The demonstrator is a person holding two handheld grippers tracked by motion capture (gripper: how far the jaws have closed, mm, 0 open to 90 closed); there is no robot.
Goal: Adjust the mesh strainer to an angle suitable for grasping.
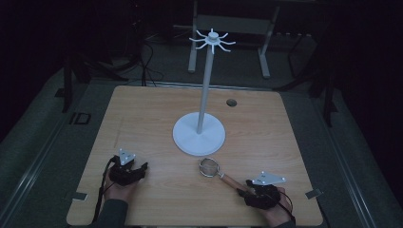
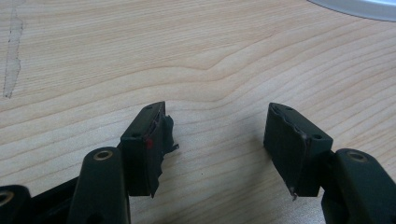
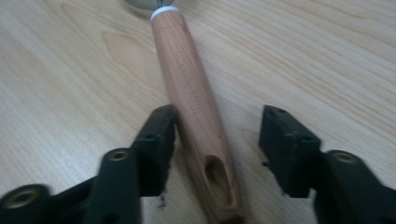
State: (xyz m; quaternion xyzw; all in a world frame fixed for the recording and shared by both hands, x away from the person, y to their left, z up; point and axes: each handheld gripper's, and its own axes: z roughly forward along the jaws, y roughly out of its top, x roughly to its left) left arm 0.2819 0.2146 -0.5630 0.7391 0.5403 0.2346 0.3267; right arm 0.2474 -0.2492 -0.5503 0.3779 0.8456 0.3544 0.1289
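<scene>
A small strainer [image 1: 209, 166] with a round wire head and a wooden handle [image 3: 194, 100] lies flat on the wooden table [image 1: 142, 114], in front of the white stand. The stand has a round base [image 1: 198, 134], a thin pole and a crown of hooks [image 1: 212, 40]. My right gripper [image 3: 217, 149] is open, its jaws either side of the handle's end, where there is a hanging slot; the left jaw is close against the wood. In the high view that gripper [image 1: 247, 186] sits at the front right. My left gripper [image 2: 219, 140] [image 1: 140, 167] is open over bare table.
A dark grommet hole [image 1: 231, 102] sits near the table's far edge. The rim of the stand's base [image 2: 359, 7] shows at the top right of the left gripper view. Beyond the table is a dim floor with cables and a desk frame [image 1: 228, 28].
</scene>
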